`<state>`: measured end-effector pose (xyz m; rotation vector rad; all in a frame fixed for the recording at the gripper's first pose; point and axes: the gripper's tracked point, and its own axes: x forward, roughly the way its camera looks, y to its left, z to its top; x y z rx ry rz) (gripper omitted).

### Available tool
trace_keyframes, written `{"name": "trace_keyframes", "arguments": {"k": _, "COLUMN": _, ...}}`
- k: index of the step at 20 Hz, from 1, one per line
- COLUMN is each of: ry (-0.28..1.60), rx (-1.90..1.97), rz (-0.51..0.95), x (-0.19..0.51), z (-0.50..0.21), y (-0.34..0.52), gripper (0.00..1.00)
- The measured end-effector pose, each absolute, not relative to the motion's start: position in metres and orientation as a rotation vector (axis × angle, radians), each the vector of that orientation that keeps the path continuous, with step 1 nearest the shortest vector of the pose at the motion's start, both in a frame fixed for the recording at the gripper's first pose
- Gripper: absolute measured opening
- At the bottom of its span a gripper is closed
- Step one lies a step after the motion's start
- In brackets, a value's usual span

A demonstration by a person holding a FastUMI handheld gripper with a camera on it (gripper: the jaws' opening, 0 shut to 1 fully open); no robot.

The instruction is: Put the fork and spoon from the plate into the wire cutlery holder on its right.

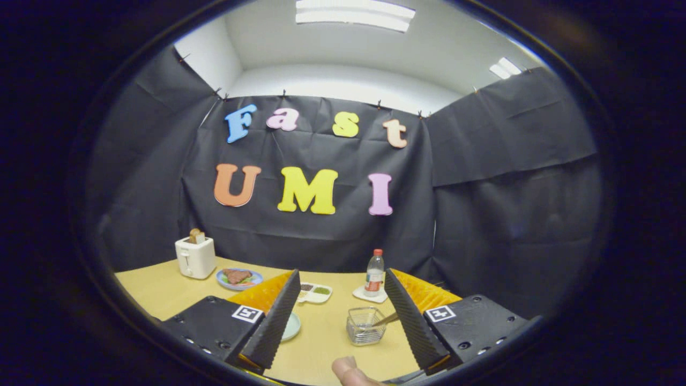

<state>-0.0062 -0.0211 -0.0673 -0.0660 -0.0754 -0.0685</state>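
Observation:
My gripper (341, 276) is open, raised above the yellow table, with nothing between its fingers. Below and between the fingers stands the wire cutlery holder (366, 325), closer to the right finger (410, 316). A metal utensil handle (387, 320) leans out of it toward that finger; I cannot tell whether it is the fork or the spoon. The pale green plate (292, 326) lies left of the holder, mostly hidden behind the left finger (276, 316). The visible edge of the plate carries no cutlery.
At the far side of the table are a white toaster (195, 257) with toast in it, a blue plate of food (239, 277), a white divided dish (315, 292), and a bottle (374, 273) on a white coaster. A person's thumb (351, 371) shows close below.

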Motion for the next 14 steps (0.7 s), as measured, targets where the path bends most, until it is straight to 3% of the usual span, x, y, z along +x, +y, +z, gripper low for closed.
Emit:
{"name": "trace_keyframes", "arguments": {"k": 8, "ry": -0.018, "rx": -0.158, "rz": 0.027, "x": -0.011, "z": -0.109, "y": 0.039, "gripper": 0.96}}
{"name": "trace_keyframes", "arguments": {"k": 14, "ry": -0.008, "rx": -0.092, "rz": 0.02, "x": -0.014, "z": -0.117, "y": 0.04, "gripper": 0.96}}
